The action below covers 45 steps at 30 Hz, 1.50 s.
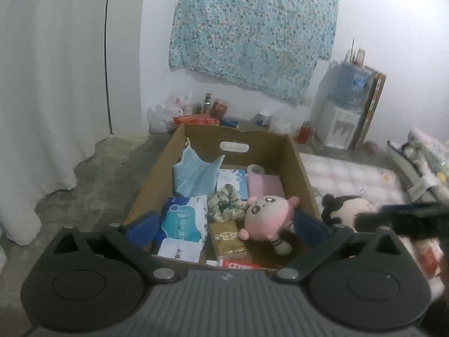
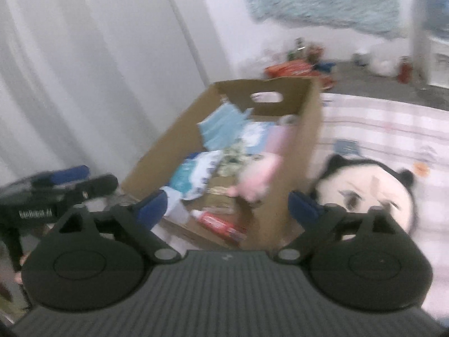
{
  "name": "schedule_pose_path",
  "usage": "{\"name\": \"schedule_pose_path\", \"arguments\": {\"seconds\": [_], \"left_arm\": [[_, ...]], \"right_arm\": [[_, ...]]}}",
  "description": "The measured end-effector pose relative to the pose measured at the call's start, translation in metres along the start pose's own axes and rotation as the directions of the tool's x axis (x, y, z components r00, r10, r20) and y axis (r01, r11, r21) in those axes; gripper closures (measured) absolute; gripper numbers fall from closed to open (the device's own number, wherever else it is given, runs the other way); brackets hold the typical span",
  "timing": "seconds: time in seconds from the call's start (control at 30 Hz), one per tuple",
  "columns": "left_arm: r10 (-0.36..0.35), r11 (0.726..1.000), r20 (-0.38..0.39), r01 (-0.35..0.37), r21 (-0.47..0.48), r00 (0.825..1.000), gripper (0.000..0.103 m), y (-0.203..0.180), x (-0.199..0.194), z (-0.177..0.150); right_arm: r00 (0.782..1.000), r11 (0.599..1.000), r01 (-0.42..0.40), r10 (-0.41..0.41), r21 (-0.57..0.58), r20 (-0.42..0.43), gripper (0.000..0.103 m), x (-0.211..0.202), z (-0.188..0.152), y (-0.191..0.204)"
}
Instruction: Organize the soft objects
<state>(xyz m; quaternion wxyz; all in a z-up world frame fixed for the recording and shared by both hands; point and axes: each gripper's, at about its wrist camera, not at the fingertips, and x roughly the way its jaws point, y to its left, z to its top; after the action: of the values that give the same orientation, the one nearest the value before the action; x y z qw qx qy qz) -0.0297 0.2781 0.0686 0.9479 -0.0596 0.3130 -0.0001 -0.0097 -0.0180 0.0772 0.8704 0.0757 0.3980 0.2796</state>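
Inside cardboard box (image 1: 300, 168): round pink plush (image 1: 266, 213), possibly crinkled packets; both hand-held grippers gape empty.

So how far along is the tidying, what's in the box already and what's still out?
Done: the cardboard box already holds the pink plush, a blue face mask, tissue packs and a scrunchie. In hand: nothing; the left gripper and right gripper both stand open and empty. Left: the black-and-white plush lies outside the box on the quilt.
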Motion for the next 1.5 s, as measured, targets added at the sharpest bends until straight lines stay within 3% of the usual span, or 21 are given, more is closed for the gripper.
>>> {"name": "schedule_pose_path", "arguments": {"seconds": [0.13, 0.3, 0.47, 0.57, 0.9, 1.17, 1.5], "left_arm": [[0.059, 0.997, -0.004, -0.059, 0.056, 0.998, 0.0, -0.016, -0.003, -0.001], [0.1, 0.993, -0.034, -0.098, 0.061, 0.994, 0.0, -0.026, -0.005, -0.005], [0.173, 0.982, -0.085, -0.166, 0.092, 0.981, 0.0, -0.034, 0.003, -0.011], [0.184, 0.977, -0.125, -0.168, 0.134, 0.975, 0.0, -0.036, 0.012, -0.013], [0.253, 0.956, -0.2, -0.213, 0.202, 0.947, 0.0, -0.044, 0.026, -0.017], [0.226, 0.971, -0.278, -0.192, 0.146, 0.934, 0.0, -0.027, 0.033, -0.017], [0.217, 0.974, -0.296, -0.186, 0.131, 0.93, 0.0, -0.021, 0.035, -0.02]], "right_arm": [[0.993, 0.993, 0.11, -0.112, 0.035, 0.043, 0.001, -0.011, -0.025, 0.003], [0.97, 0.971, 0.232, -0.234, 0.05, 0.059, 0.001, -0.01, -0.042, 0.01], [0.951, 0.954, 0.298, -0.3, 0.041, 0.08, 0.001, -0.007, -0.05, 0.017], [0.933, 0.937, 0.345, -0.349, 0.061, 0.086, 0.001, -0.006, -0.05, 0.019], [0.967, 0.962, 0.253, -0.251, 0.107, -0.035, 0.001, 0.024, -0.046, 0.03], [0.962, 0.957, 0.267, -0.257, 0.114, -0.092, 0.001, 0.041, -0.05, 0.028], [0.961, 0.958, 0.265, -0.252, 0.114, -0.116, 0.001, 0.05, -0.051, 0.027]]}}
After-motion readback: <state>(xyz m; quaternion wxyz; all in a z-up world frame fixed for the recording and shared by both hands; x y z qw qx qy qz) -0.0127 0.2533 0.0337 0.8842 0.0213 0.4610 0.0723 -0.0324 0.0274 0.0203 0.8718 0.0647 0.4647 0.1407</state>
